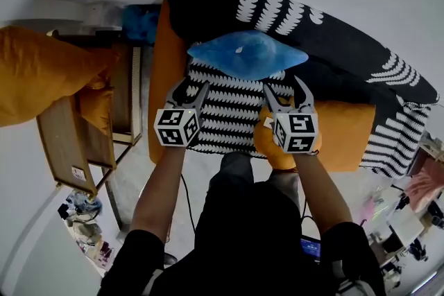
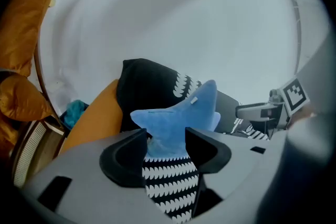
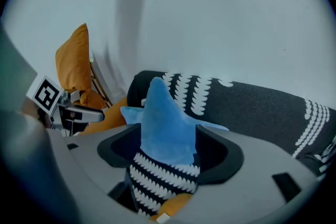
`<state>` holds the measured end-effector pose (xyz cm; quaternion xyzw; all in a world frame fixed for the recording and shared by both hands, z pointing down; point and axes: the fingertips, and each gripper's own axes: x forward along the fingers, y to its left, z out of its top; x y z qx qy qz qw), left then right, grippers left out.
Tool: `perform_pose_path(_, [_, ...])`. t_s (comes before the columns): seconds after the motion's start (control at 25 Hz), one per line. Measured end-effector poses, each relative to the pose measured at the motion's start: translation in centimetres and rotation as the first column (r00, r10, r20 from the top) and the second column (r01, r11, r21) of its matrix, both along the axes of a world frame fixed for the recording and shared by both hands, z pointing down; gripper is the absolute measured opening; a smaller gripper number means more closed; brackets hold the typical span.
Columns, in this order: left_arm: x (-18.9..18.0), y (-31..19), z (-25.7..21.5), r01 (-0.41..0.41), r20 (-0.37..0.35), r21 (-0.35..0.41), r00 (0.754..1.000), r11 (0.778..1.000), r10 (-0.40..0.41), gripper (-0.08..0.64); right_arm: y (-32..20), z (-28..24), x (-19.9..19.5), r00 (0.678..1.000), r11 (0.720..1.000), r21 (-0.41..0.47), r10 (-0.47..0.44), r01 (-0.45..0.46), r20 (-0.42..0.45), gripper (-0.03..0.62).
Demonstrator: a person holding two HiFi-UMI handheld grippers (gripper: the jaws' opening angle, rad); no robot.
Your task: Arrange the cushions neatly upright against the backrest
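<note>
A blue star-shaped cushion (image 1: 246,53) stands upright against the black backrest (image 1: 333,38) with its white pattern. Below it a black-and-white patterned cushion (image 1: 229,111) lies flat on the orange seat (image 1: 163,66). My left gripper (image 1: 191,85) hovers over that cushion's left part, jaws apart, nothing pressed between them. My right gripper (image 1: 284,85) is open just below the star's right tip. A small orange cushion (image 1: 267,142) lies under the right gripper. In the left gripper view the blue cushion (image 2: 176,118) shows beyond the left gripper (image 2: 165,144); likewise the blue cushion (image 3: 165,123) beyond the right gripper (image 3: 168,149).
A big orange cushion (image 1: 41,73) sits on a wooden rack (image 1: 76,142) left of the sofa, with a teal thing (image 1: 142,21) behind it. Clutter lies on the floor at lower left and lower right. A white wall runs behind the sofa.
</note>
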<state>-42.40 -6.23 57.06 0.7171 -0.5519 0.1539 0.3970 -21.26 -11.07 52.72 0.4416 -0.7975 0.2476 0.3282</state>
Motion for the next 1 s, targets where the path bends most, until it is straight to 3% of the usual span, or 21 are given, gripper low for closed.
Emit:
perform_pose_path(0.24, [4.7, 2.7, -1.3, -0.116, 0.008, -0.006, 0.993, 0.993, 0.116, 0.244, 6.2, 1.9, 9.5, 0.990, 0.993, -0.064, 0.087, -0.095, -0.111, 0.332])
perform_pose_path(0.44, [9.3, 4.7, -1.6, -0.259, 0.013, -0.015, 0.966, 0.966, 0.259, 0.244, 11.1, 3.4, 16.0, 0.968, 0.973, -0.094, 0.195, -0.212, -0.157, 0.327])
perform_pose_path(0.76, [17.8, 6.6, -3.0, -0.450, 0.009, -0.022, 0.893, 0.893, 0.450, 0.244, 19.4, 7.1, 24.9, 0.883, 0.868, -0.180, 0.432, -0.463, -0.184, 0.337])
perform_pose_path(0.88, [20.1, 7.5, -3.8, -0.530, 0.016, -0.022, 0.847, 0.847, 0.531, 0.244, 22.0, 8.6, 26.1, 0.840, 0.808, -0.228, 0.521, -0.543, -0.154, 0.347])
perform_pose_path(1.0, [22.2, 8.4, -4.2, -0.580, 0.025, -0.023, 0.814, 0.815, 0.580, 0.244, 23.2, 9.7, 26.8, 0.818, 0.777, -0.262, 0.563, -0.573, -0.118, 0.353])
